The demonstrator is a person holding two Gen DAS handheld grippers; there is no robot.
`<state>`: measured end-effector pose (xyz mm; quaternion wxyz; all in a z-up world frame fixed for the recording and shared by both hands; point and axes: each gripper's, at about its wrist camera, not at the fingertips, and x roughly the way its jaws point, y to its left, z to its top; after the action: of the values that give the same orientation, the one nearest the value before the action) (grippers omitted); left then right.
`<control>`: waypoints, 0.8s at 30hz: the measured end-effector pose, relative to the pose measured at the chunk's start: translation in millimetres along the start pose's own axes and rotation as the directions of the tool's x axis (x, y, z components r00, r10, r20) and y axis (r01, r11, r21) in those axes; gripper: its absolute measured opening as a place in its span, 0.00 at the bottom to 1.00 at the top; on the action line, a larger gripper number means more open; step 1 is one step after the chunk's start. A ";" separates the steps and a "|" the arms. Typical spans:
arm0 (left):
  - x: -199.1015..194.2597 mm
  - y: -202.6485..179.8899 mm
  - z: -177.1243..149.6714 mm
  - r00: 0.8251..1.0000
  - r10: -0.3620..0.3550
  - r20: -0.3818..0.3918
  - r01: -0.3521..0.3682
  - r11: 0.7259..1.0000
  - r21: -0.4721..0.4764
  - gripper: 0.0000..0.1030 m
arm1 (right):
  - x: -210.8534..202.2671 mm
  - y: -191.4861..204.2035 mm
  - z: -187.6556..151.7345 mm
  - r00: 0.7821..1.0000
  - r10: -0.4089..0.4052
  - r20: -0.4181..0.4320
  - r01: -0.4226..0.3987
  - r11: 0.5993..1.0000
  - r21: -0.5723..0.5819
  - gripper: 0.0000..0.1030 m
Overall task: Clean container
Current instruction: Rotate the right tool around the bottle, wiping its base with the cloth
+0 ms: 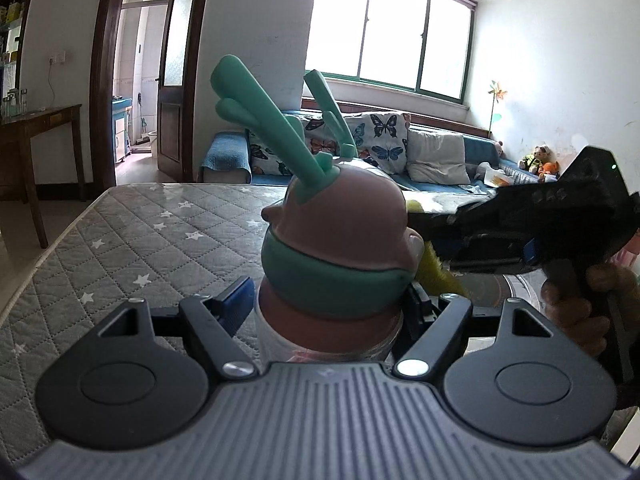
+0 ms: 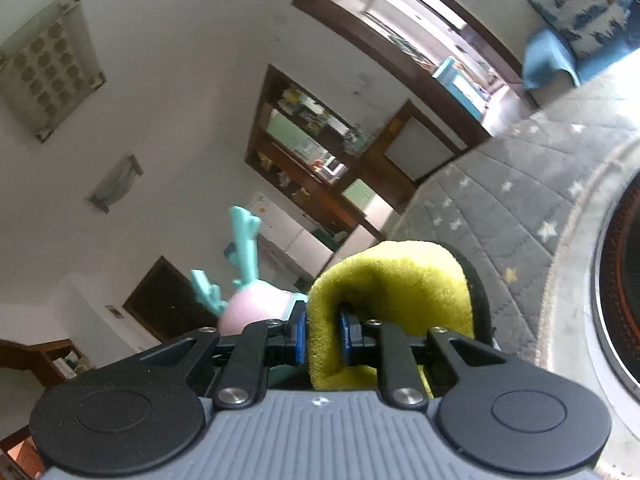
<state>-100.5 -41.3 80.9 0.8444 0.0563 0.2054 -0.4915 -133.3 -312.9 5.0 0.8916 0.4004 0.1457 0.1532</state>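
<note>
My left gripper [image 1: 326,300] is shut on a clear bottle with a pink deer-head lid [image 1: 340,216] and teal antlers [image 1: 264,120], held upright above the table. My right gripper [image 2: 322,336] is shut on a folded yellow-green cloth [image 2: 392,280]. In the left wrist view the right gripper [image 1: 532,220] comes in from the right and presses the cloth [image 1: 434,272] against the lid's right side. The pink lid [image 2: 256,308] and antlers also show in the right wrist view, just left of the cloth.
A grey quilted star-pattern cover [image 1: 140,240] lies over the table. A round metal-rimmed dark appliance [image 2: 616,280] sits on the table at the right. A blue sofa with butterfly cushions [image 1: 384,140] stands behind, a wooden desk [image 1: 36,128] at the left.
</note>
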 end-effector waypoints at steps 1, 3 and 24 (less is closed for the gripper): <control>-0.1 -0.3 0.0 1.000 0.000 0.000 0.000 1.000 0.001 0.75 | 1.0 -5.3 -1.7 1.000 -0.003 -0.005 0.003 1.000 0.014 0.16; -1.8 -2.0 -0.5 1.000 0.000 0.000 0.000 1.000 0.003 0.75 | 2.6 -15.9 -5.6 1.000 -0.001 -0.016 0.002 0.999 0.047 0.16; -7.7 9.1 -1.4 1.000 -0.002 0.003 0.002 1.000 0.000 0.75 | 29.5 -68.6 -37.5 0.992 -0.057 -0.115 0.079 0.977 0.196 0.16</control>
<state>-96.5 -30.1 81.8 0.8442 0.0554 0.2041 -0.4926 -110.0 -319.7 -75.0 0.8423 0.4738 0.2224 0.1286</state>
